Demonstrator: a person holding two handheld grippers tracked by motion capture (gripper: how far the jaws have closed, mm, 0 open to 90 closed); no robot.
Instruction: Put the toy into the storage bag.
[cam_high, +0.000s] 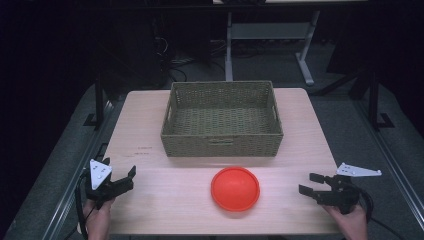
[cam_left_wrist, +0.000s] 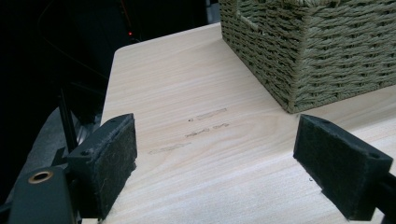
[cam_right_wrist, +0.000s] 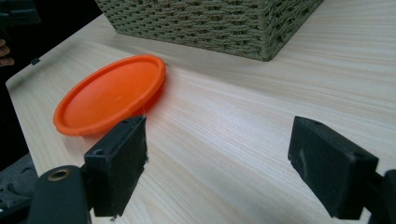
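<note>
Jaws first: my right gripper (cam_high: 316, 185) stands spread wide with nothing between its pads, and my left gripper (cam_high: 123, 180) is likewise released over bare wood at the near left edge of the table (cam_high: 150, 200). Between them, nearer my right hand, lies the orange plate (cam_high: 235, 188), flat on the table and apart from both grippers. In the right gripper view the orange plate (cam_right_wrist: 110, 94) sits ahead and to the left of my jaws, its raised rim facing me. I judge it light, stiff plastic, smooth and likely slippery, too shallow to take from above; the rim is where I would pinch it. Beyond it, just behind, stands the woven basket (cam_high: 222, 142), empty.
</note>
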